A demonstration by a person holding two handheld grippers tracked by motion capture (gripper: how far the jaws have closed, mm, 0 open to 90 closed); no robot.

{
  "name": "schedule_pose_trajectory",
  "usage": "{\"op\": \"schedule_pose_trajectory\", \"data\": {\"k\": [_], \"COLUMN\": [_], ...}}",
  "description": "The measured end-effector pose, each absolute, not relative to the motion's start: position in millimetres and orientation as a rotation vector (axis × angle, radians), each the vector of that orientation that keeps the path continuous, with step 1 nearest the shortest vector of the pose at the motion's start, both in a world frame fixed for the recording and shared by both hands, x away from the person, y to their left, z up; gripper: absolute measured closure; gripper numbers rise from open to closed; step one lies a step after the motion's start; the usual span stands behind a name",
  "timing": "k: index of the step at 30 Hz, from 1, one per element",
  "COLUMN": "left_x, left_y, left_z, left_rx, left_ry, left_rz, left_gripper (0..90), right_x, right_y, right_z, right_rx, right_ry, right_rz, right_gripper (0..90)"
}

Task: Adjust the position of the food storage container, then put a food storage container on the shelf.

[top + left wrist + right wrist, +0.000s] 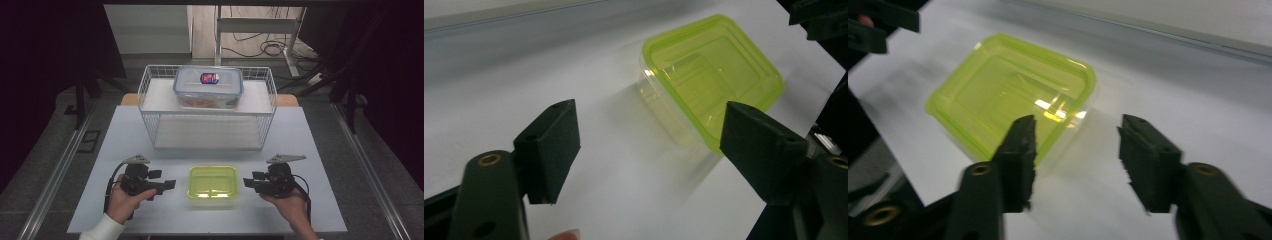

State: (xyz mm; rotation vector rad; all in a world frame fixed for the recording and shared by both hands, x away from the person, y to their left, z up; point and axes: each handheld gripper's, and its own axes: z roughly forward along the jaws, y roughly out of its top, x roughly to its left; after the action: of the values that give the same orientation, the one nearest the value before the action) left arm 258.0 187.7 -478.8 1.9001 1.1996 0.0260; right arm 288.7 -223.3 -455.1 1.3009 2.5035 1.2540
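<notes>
A lime-green lidded plastic box (212, 182) sits on the white table near its front edge, between my two grippers. My left gripper (170, 184) is just left of it and points at it, open with nothing between its jaws; from this gripper (651, 145) the green box (714, 75) lies ahead and to the right. My right gripper (248, 183) is just right of the box, open and empty. Beyond the right gripper (1078, 150) the box (1013, 95) lies ahead to the left, apart from the jaws.
A white wire basket rack (150, 107) stands at the back of the table (125, 130). On its upper shelf rests a clear lidded container (208, 86) with a blue seal and a label. Bare table lies between the rack and the green box.
</notes>
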Motion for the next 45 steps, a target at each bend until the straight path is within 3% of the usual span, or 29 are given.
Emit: {"op": "schedule_pose_trajectory", "data": {"k": [6,22,40,45], "left_x": [258.0,260.8,276.3,281.9], "left_y": [191.0,188.4,160.3,157.1], "left_z": [-478.1,-486.7,-511.8,-519.2], "left_rx": [1.867,1.78,1.674,1.669], "left_ry": [1.219,1.226,1.272,1.299], "left_rz": [0.015,-0.148,-0.374,-0.39], "left_gripper": [19.8,19.1,23.3,30.5], "right_x": [289.2,291.5,299.1,303.1], "right_y": [-224.5,-224.7,-215.1,-210.0], "right_z": [-455.9,-458.7,-477.4,-486.9], "right_rx": [1.352,1.432,1.546,1.6], "right_ry": [2.477,2.489,2.542,2.551], "right_rz": [1.313,1.413,1.467,1.447], "right_gripper": [33.1,30.7,38.7,41.2]}}
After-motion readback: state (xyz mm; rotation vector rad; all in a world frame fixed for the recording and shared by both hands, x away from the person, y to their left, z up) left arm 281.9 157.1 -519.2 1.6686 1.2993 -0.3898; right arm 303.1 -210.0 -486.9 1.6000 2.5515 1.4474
